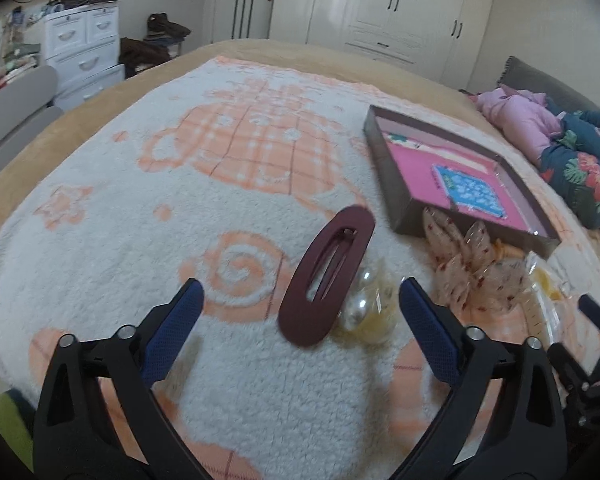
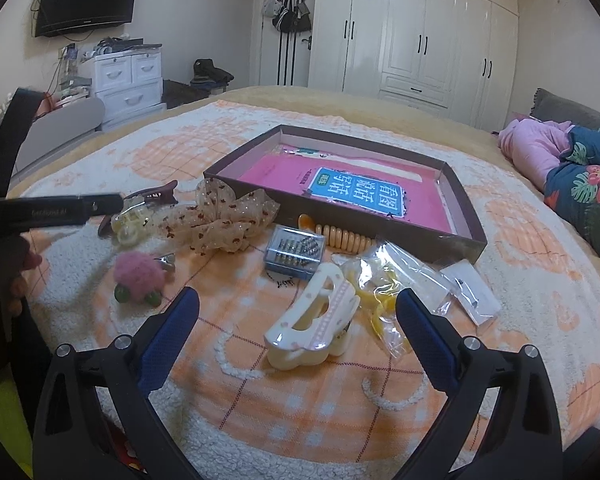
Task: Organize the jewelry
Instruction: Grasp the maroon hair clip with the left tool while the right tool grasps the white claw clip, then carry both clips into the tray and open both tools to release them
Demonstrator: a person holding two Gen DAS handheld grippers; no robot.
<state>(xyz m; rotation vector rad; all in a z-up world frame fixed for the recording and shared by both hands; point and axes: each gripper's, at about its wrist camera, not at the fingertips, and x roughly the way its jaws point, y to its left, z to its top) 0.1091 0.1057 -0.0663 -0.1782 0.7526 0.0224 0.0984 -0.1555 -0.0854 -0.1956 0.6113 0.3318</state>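
My left gripper (image 1: 298, 300) is open, its jaws on either side of a maroon oval hair clip (image 1: 326, 276) that lies on the blanket over a pearl-and-yellow clip (image 1: 366, 308). My right gripper (image 2: 298, 308) is open, with a cream hair claw (image 2: 314, 330) lying between its fingers. A shallow brown box (image 2: 466, 216) holds a pink booklet (image 2: 352, 192); the box also shows in the left wrist view (image 1: 384, 160). A dotted sheer bow (image 2: 220, 216), a pink fuzzy clip (image 2: 138, 274), a small clear case of earrings (image 2: 296, 250) and an orange coil tie (image 2: 342, 236) lie in front of the box.
All lies on a white and orange fleece blanket (image 1: 140, 208) on a bed. Clear plastic bags (image 2: 416, 280) lie right of the cream claw. Folded pink and floral bedding (image 2: 580, 176) sits at the right edge. The left gripper's body (image 2: 56, 210) reaches in from the left.
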